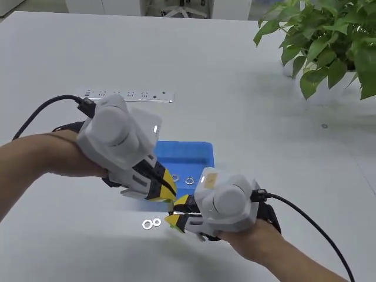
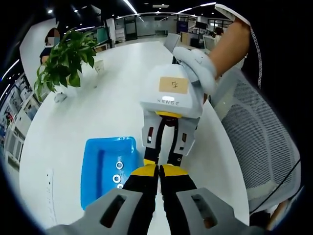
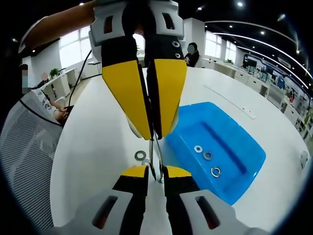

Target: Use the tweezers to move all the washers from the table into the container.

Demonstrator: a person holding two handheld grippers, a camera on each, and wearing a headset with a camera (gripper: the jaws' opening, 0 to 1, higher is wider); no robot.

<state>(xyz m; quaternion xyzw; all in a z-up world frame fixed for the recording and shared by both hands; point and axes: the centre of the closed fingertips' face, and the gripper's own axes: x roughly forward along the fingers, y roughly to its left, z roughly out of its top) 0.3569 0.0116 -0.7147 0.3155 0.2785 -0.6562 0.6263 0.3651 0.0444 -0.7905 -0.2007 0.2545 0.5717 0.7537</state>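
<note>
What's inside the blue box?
Three washers lie in the blue container. In the head view, the left gripper covers its near left part.

"kense" on the housing of the right gripper [image 2: 162, 155]; tan sticker [image 2: 173, 85] unreadable.

The white table [image 1: 252, 111] has lots of bare room: the whole middle and the far side are open, and a hand can slide in from the right side. A long power strip [image 1: 129, 95] lies at the far left, and a leafy plant [image 1: 329, 41] stands at the far right, both well apart from the work. The tight spot is the near edge of the blue container [image 1: 194, 154]. There the left gripper [image 1: 168, 189] and the right gripper [image 1: 175, 212] meet tip to tip, with the thin tweezers [image 3: 154, 152] between them. Two washers [image 1: 151, 223] lie just beside those tips. The container is open on top, with low walls
</note>
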